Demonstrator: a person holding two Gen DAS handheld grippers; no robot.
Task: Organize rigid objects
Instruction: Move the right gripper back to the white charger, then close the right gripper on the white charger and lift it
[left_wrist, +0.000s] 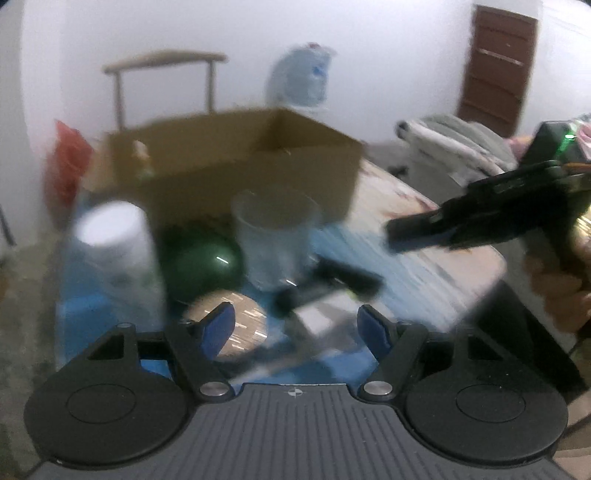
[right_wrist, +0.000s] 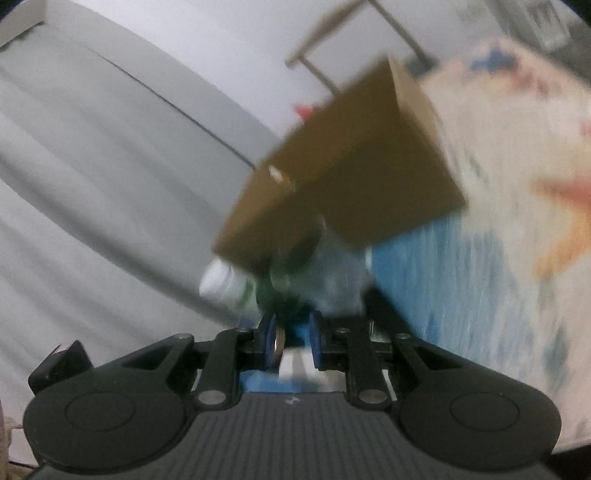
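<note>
Two grippers: our left gripper, jaws apart and empty, has the clear cup dead ahead; right gripper pinched together, empty.

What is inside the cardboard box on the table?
In the left wrist view the open cardboard box shows bare inner walls and one pale, blurred item sticking up at its left end. The near wall hides its floor, so other contents cannot be seen.
</note>
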